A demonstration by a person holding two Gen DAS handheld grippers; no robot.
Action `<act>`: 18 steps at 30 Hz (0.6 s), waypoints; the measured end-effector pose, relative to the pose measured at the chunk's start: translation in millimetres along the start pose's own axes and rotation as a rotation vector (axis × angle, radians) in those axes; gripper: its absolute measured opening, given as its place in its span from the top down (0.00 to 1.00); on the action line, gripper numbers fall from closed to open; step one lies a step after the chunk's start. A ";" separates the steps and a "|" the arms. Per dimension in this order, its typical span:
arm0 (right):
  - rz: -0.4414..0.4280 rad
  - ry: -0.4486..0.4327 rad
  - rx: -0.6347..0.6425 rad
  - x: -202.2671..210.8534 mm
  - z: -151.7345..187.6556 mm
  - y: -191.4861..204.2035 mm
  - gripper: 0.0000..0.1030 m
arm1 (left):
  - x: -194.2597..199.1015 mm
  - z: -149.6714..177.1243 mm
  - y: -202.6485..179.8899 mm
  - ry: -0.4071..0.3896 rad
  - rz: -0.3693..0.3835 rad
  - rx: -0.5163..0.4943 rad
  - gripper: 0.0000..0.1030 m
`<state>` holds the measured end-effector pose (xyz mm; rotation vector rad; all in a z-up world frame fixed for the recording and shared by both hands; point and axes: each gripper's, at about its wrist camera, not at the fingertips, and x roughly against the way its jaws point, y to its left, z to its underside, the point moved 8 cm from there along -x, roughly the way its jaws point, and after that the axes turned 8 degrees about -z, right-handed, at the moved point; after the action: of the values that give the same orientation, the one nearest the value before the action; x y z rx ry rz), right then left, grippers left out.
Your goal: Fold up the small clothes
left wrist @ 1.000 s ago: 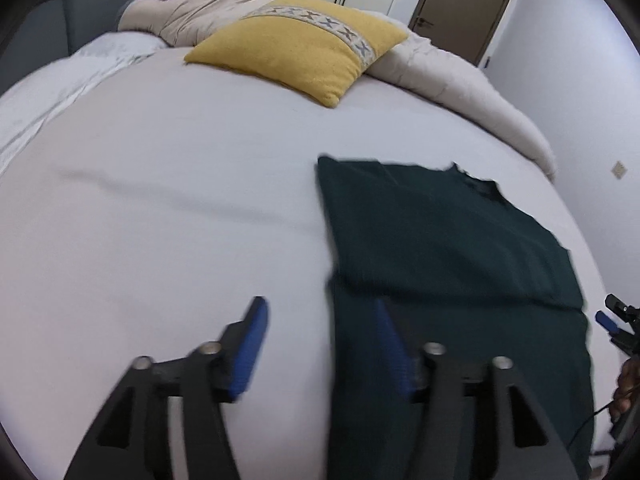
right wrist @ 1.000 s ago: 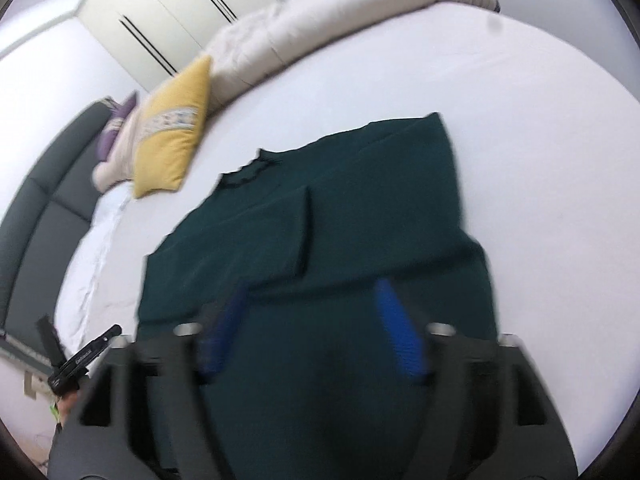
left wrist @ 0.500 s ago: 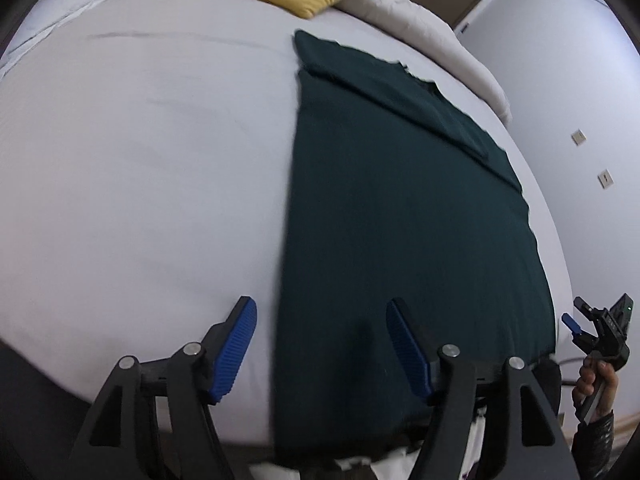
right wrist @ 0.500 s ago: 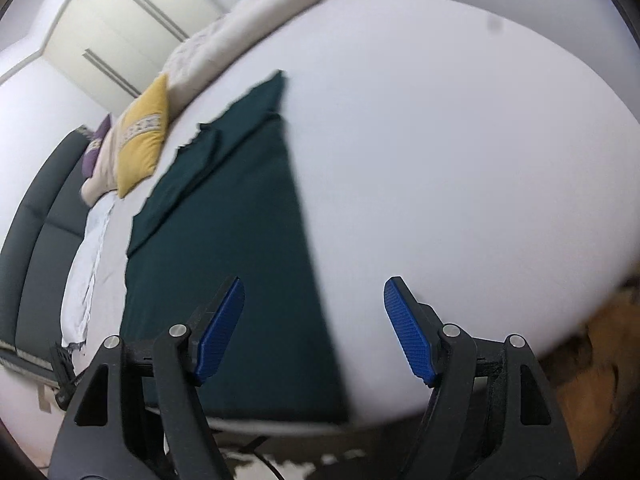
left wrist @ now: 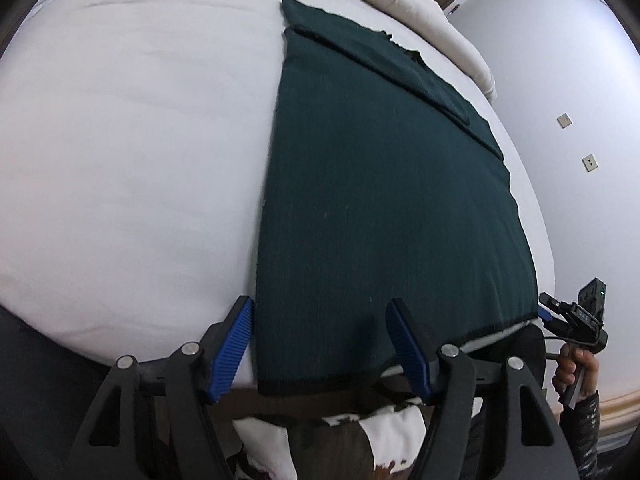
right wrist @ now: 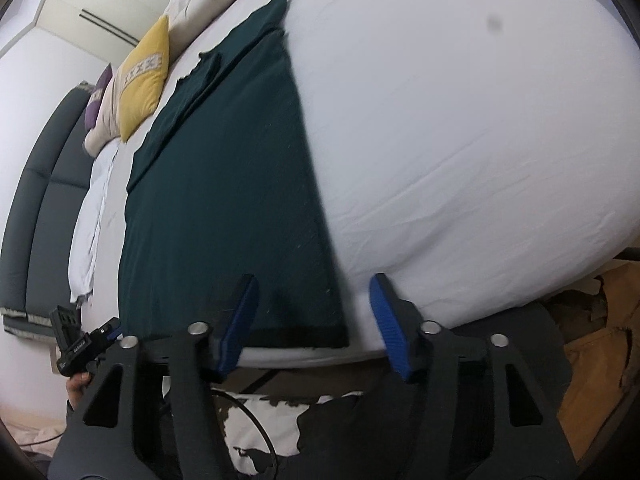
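Both grippers hang released over the bed's near edge, the left gripper (left wrist: 322, 350) and right gripper (right wrist: 314, 326) each straddling a bottom corner of the dark green top (left wrist: 384, 184), sleeves already folded in. Next, I reckon, pinch the hem and carry it toward the collar. The yellow pillow (right wrist: 144, 78) sits well clear.

Both wrist views look from the bed's (left wrist: 120, 160) foot toward the pillows, sharing the green garment (left wrist: 380, 200) close below.
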<state>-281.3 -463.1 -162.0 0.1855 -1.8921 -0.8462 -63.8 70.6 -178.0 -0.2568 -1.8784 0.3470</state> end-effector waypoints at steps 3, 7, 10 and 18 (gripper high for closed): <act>-0.009 0.018 -0.008 -3.6 1.2 1.2 0.67 | 1.2 3.9 2.5 0.009 0.002 0.013 0.38; 0.002 0.029 -0.004 -6.9 4.0 2.6 0.86 | 1.3 3.1 9.7 0.013 -0.028 0.032 0.63; 0.007 0.026 0.000 -5.9 6.0 2.8 0.93 | 1.8 1.2 17.8 0.026 -0.017 0.066 0.90; -0.045 -0.017 -0.008 11.1 -1.0 13.6 0.94 | 14.5 -0.6 19.3 0.014 0.055 0.101 0.94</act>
<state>-282.5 -458.8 -145.0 0.2172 -1.9064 -0.8880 -67.8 93.6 -172.0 -0.2416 -1.8367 0.4751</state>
